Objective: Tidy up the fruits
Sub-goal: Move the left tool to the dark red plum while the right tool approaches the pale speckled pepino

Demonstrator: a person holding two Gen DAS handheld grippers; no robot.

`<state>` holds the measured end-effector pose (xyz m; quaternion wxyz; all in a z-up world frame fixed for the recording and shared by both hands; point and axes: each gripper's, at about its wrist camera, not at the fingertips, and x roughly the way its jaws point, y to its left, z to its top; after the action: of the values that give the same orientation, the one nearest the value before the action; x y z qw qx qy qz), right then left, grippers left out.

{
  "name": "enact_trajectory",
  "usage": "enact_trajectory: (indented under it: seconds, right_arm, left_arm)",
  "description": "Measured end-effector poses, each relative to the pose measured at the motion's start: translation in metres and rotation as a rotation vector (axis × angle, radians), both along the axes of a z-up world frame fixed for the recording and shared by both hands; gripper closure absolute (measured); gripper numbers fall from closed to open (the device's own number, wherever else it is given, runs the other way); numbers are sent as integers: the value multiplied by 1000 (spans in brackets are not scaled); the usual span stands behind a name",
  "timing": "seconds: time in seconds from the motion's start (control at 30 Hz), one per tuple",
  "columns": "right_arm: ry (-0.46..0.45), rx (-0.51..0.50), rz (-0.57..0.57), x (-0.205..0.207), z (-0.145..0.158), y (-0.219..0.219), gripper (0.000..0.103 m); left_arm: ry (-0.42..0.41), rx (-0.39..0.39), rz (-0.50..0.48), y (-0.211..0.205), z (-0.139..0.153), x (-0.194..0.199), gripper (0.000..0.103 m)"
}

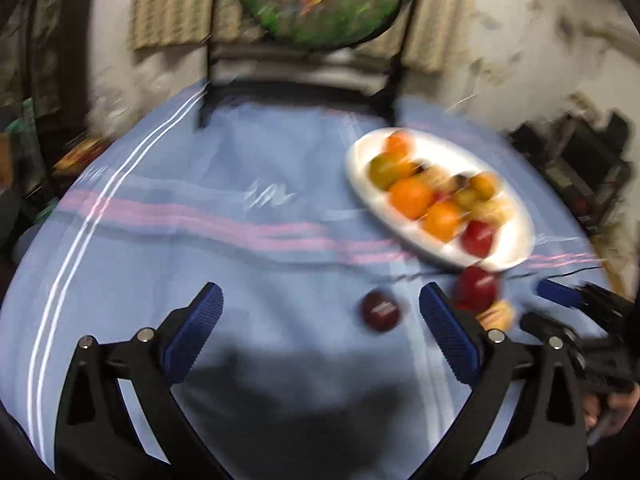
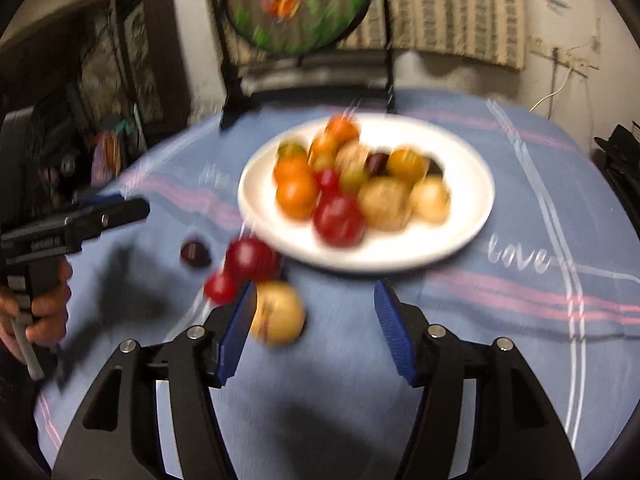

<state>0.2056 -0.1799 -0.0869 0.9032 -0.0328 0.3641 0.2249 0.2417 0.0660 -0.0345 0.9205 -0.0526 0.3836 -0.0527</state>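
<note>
Now both grippers wide open, empty: left gripper (image 1: pixel 320 320), right gripper (image 2: pixel 316 320).

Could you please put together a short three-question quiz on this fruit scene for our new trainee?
1. True or false: the left gripper is shut on a fruit.
2. How many fruits lie on the tablecloth beside the white plate: A) one, B) four, C) seven?
3. Fill in: the pale yellow fruit lies against the inner face of the right gripper's ____ finger.

Key
1. False. Its jaws stand wide open with nothing between them.
2. B: the dark plum, the large red fruit, the small red fruit and the pale yellow one.
3. Left.
</note>
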Motion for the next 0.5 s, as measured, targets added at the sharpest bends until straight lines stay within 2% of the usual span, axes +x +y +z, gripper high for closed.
enact_trajectory:
  seconds: [0.1,0.2,0.27,0.5]
  right_arm:
    - [3,-57,51,-7,-6,17,41]
    - [-5,-98,61,-8,-10,24,41]
    - [7,-91,62,-6,-13,23,41]
    - [-3,-84,59,2,-13,25,41]
  left_arm:
    - [14,-19,20,2,-5,3,3]
    - [29,27,35,-1,-10,4,3]
    - [17,53,49,-1,-8,2,3]
    - [16,30,99,11,-3,2,3]
